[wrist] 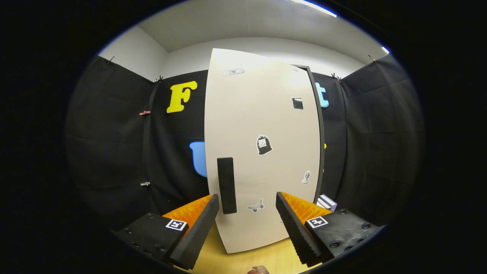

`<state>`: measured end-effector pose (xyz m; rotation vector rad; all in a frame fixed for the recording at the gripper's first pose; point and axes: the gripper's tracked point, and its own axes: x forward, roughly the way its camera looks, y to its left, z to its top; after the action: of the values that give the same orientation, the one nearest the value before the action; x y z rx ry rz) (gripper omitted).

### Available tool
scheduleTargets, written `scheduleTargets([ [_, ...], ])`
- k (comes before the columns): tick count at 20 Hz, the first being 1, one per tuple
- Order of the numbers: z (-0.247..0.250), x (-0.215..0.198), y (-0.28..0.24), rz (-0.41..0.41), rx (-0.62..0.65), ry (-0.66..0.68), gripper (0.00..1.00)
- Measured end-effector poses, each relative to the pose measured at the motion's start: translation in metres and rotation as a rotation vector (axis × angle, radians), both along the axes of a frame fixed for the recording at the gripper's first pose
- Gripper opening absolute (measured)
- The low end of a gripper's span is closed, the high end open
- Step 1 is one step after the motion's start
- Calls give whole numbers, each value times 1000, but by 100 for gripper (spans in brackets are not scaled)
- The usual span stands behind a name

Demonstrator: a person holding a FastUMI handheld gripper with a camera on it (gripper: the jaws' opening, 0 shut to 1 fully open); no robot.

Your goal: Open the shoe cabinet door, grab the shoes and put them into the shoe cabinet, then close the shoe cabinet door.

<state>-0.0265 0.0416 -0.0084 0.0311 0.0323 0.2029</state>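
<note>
Cream-white and flat, the shoe cabinet door (262, 152) is seen straight ahead of the gripper (247, 207), standing tall on the light wood floor (274, 258). A dark upright handle (226, 185) is fixed low on the door, near its left edge. It is seen just ahead of the left finger (198, 228), close to the tip, but a touch cannot be told from this view. The right finger (295, 228) is well off to the other side. The jaws are held wide apart w/ nothing between them but the door's lower part.

Small stickers are stuck on the door: a butterfly (255, 206) low down between the fingers, a dark bag shape (263, 145) near the middle, a little statue (306, 177) by the right edge, a black square (298, 103) higher up, and a pale strip (233, 72) near the top. A dark cabinet edge (319, 129) is seen along the door's right side, so the door may be a bit open, but that can't be told for sure.

A striped box (326, 202) is seen on the floor behind the right finger, beside the cabinet. Black cloth walls (114, 144) are hung all round, held by small clips (144, 112). White wall and ceiling (236, 26) are seen above, w/ a light strip (314, 7) up top. A small pinkish thing (258, 270) is seen on the floor nearest the camera; what it is can't be told.
</note>
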Motion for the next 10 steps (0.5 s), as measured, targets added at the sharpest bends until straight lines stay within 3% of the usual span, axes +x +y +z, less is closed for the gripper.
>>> scheduleTargets([
  [10,3,-3,2,-12,-12,-7,98],
])
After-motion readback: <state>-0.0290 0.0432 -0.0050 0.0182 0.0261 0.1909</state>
